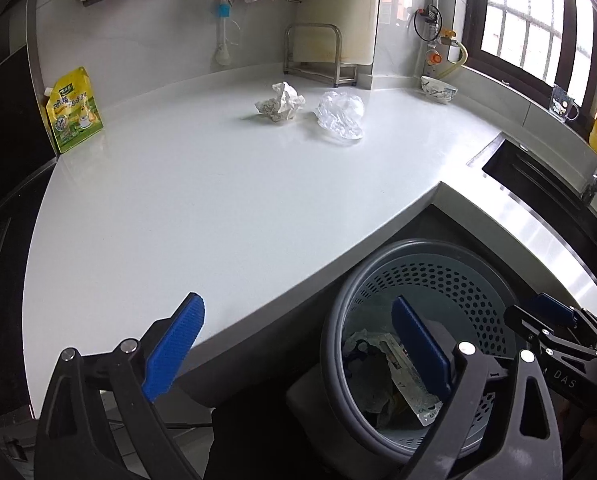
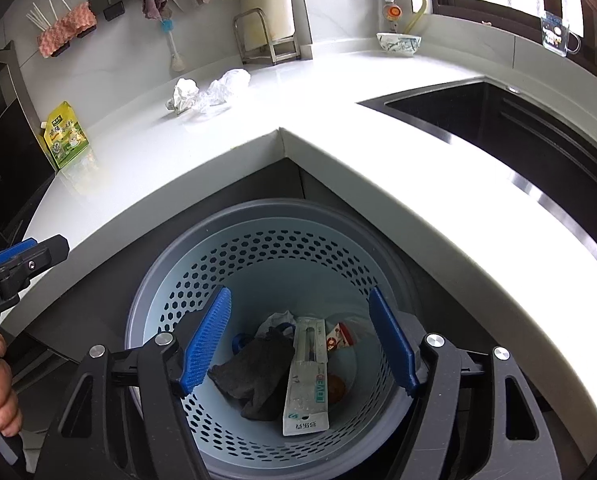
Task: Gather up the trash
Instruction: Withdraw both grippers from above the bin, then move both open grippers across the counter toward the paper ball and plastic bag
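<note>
A crumpled white paper [image 1: 281, 102] and a clear plastic bag [image 1: 340, 114] lie side by side on the white counter [image 1: 186, 200]; they also show in the right wrist view, the paper [image 2: 184, 95] left of the bag [image 2: 224, 88]. A perforated grey bin [image 2: 266, 248] stands below the counter corner and holds a toothbrush package [image 2: 306, 380], a dark cloth [image 2: 258, 376] and small wrappers. My right gripper [image 2: 298, 344] is open and empty above the bin mouth. My left gripper [image 1: 298, 352] is open and empty at the counter's front edge, beside the bin [image 1: 438, 264].
A yellow-green pouch [image 1: 74, 110] stands at the counter's left end. A metal rack [image 1: 318, 56] and a bowl [image 1: 438, 89] sit at the back. A dark sink [image 2: 498, 120] with a tap lies to the right. Cloths and a brush hang on the wall.
</note>
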The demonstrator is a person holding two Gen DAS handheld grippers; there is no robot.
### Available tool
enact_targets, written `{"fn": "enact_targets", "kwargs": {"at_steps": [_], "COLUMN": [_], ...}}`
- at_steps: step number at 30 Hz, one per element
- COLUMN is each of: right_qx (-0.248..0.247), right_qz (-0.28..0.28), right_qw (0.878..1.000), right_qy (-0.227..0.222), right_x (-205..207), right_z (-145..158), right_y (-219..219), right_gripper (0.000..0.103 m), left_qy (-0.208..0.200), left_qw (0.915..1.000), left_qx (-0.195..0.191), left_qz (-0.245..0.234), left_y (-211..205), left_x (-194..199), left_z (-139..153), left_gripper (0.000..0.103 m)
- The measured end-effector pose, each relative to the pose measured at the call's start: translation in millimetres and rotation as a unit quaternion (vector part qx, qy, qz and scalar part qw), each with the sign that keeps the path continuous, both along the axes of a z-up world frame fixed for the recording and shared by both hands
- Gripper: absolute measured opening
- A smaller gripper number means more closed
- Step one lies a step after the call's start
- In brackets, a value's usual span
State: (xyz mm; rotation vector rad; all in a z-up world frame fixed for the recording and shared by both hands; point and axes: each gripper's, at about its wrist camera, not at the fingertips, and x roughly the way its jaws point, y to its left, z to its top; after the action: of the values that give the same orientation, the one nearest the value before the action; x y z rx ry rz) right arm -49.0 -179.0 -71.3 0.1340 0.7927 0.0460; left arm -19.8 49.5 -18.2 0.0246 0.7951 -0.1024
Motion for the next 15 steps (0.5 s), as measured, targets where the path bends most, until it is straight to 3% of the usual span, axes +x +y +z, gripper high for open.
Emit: {"fn": "enact_targets", "kwargs": {"at_steps": [15], "right_qx": [-0.013], "right_qz": [0.024], "right_qw": [0.998], "right_qy": [-0.052], "right_x": [54.4], "right_z": [41.3], "right_y": [22.3], "right_gripper": [0.073], "left_qy": [-0.051], "left_qw": [0.9985], "left_qx": [-0.004], "left_qz": [0.021], "left_y": [19.4], "left_x": [59.6], "left_z": [37.6], "left_gripper": [0.097]}}
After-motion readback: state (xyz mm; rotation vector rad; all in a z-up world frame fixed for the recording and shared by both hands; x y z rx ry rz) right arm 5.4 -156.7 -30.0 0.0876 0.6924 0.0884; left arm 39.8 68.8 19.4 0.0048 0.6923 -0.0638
